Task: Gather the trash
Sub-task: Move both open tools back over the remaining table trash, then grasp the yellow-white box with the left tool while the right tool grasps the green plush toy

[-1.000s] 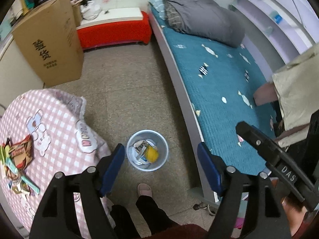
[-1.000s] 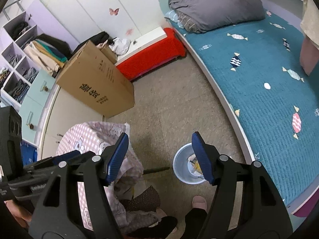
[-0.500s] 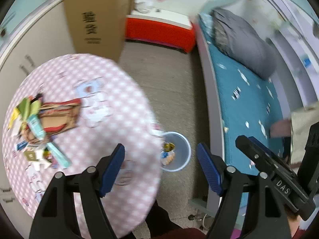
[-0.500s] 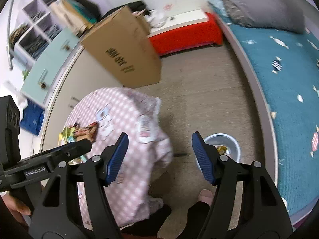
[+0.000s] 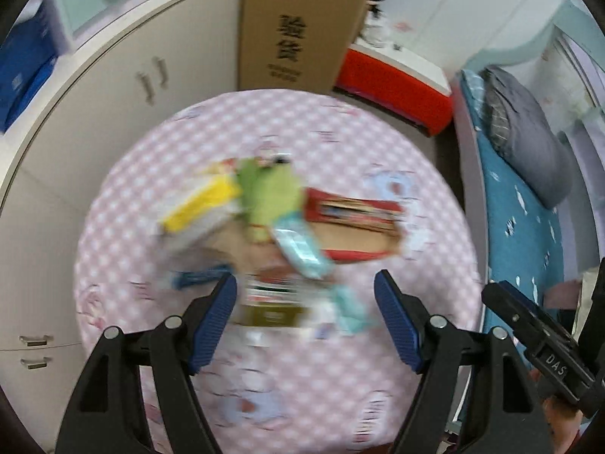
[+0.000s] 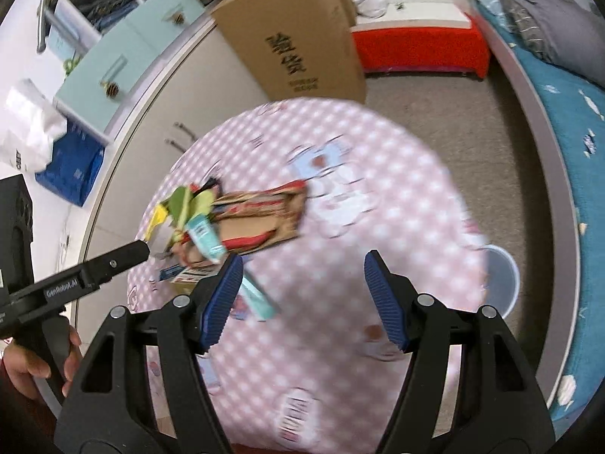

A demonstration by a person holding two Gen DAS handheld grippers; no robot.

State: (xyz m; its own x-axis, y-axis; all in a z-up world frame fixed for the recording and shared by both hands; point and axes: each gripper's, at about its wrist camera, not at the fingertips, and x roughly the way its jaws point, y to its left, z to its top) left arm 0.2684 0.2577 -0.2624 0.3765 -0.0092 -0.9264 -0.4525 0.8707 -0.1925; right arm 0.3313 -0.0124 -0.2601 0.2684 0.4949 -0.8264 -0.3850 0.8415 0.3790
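Pink checked cloth covers the round table [image 5: 340,143]; on it lies a blurred heap of trash [image 5: 272,234]: flattened red card, green and yellow wrappers, pale tubes. Left gripper [image 5: 305,314] and right gripper [image 6: 300,295] both gape wide, empty

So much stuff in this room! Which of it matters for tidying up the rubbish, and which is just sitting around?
Part of the job:
- wrappers piled on the table
- bin on the floor past the table's edge
- left tongs and right tongs, both open and empty

Just lying about:
- cardboard box
- red bench
- bed with grey duvet
- cupboards
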